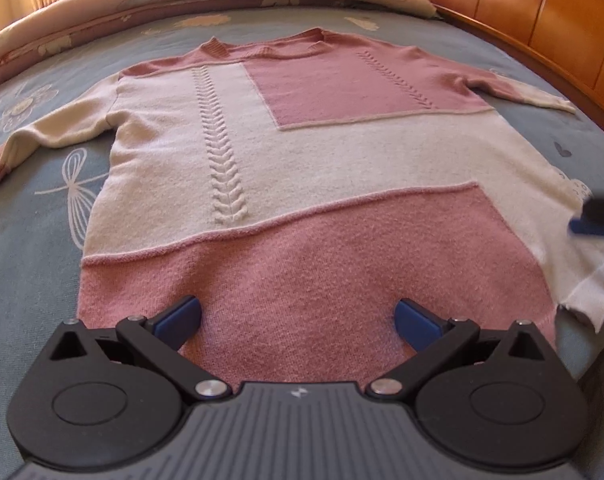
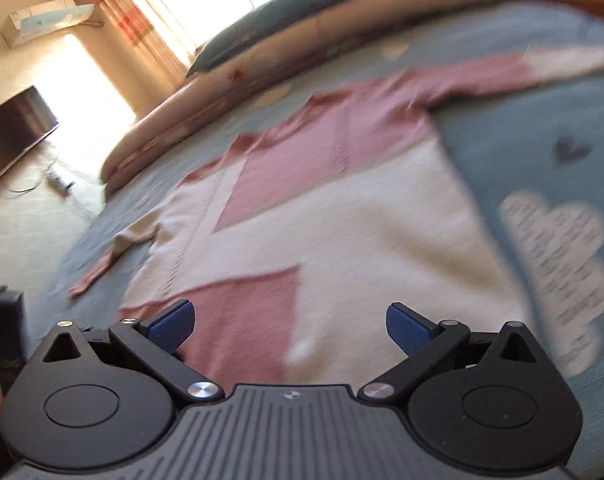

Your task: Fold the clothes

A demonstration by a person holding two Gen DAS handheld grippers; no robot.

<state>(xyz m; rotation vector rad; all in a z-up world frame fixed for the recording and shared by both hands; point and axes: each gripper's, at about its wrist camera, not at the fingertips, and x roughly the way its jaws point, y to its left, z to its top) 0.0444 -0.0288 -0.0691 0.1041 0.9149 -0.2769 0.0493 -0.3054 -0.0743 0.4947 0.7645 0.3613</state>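
The left gripper hangs with jaws wide apart over the hem of the sweater. The right gripper, likewise spread and empty, is over the hem's right corner. The sweater lies flat, sleeves out, on the bed, with bare blue cover on both sides. No writing is legible.

A pink-and-cream knit sweater lies flat, face up, sleeves spread sideways, hem near, collar far.
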